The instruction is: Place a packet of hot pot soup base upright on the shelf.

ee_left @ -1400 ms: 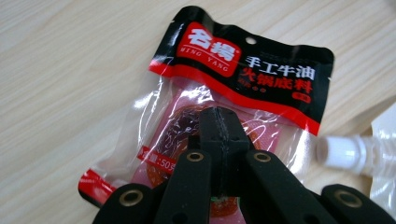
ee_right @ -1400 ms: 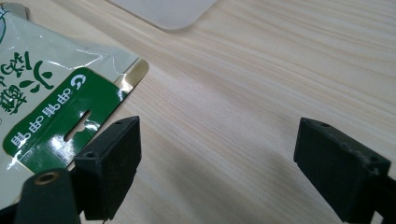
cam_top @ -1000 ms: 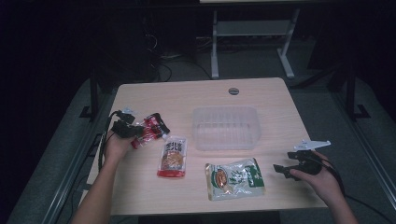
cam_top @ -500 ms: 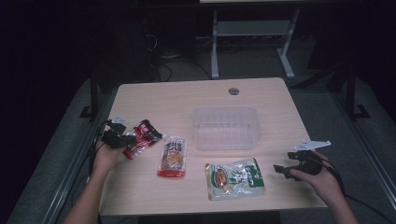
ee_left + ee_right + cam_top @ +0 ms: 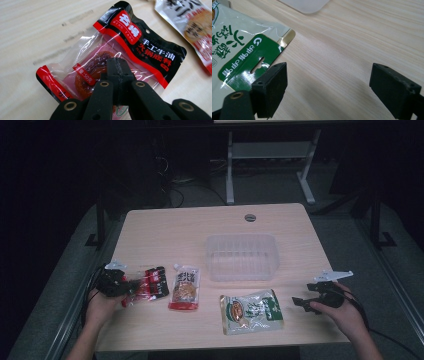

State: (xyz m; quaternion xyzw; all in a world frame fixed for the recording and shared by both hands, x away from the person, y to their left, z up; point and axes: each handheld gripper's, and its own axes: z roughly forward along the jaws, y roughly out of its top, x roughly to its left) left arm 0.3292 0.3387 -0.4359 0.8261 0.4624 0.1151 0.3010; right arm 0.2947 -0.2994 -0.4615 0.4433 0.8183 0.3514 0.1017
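My left gripper [image 5: 126, 289] is shut on the near end of a red and black sauce packet [image 5: 150, 282], low over the table's left front. In the left gripper view the two jaws meet on the packet's [image 5: 130, 50] clear window. My right gripper [image 5: 303, 300] stands open at the right front, just right of a green and white snack packet [image 5: 252, 311]. In the right gripper view nothing but bare wood lies between the fingers of that gripper [image 5: 329, 75], and the green packet's [image 5: 239, 50] hanging tab reaches the left finger.
A white and red packet [image 5: 184, 287] lies right of the sauce packet, and its edge [image 5: 192, 25] shows in the left gripper view. A clear plastic tub [image 5: 242, 256] stands mid-table, its corner [image 5: 307, 5] ahead of the right gripper. A cable hole [image 5: 250, 217] sits at the far edge.
My left hand has drawn the sauce packet toward the near left of the table and lower. The right hand has not moved.
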